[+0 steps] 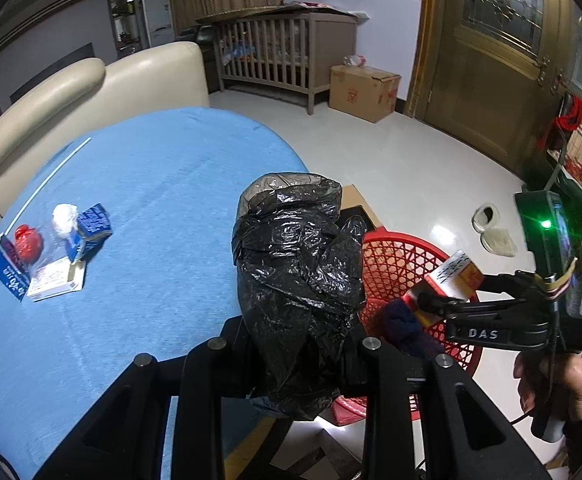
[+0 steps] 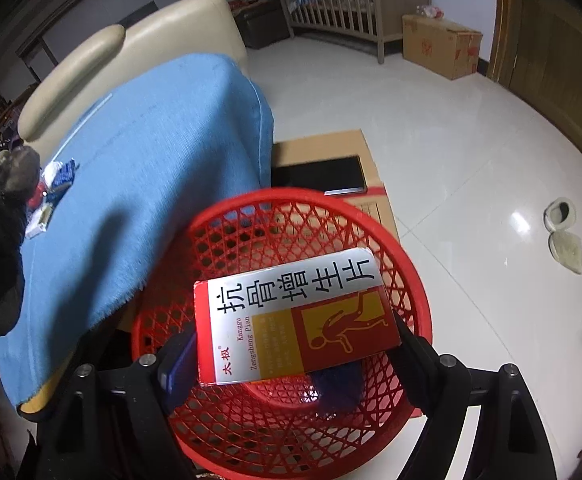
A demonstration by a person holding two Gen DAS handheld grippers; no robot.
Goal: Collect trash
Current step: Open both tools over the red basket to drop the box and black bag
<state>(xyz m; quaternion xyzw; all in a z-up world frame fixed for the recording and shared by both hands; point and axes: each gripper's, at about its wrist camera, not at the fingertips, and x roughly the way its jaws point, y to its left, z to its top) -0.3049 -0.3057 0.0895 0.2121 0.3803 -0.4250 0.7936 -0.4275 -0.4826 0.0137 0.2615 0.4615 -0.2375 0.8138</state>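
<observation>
Both tools gripping trash beside the blue tabletop.

The right tool clamps a red-and-yellow cardboard medicine box over the red plastic lattice basket; the left tool pinches a crumpled black plastic bag. Farther off, small boxes and wrappers lie on the blue-clothed tabletop.

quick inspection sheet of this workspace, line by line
surface: table under a blue cloth
job's things: red mesh basket on the floor beside the table; black trash bag; red and white medicine box over the basket
clutter: small boxes, a red item and white wad at the table's far end
grippers: left gripper shut on the bag; right gripper shut on the medicine box
cables: nothing seen
surroundings: sofa, crib, cardboard box, slippers
</observation>
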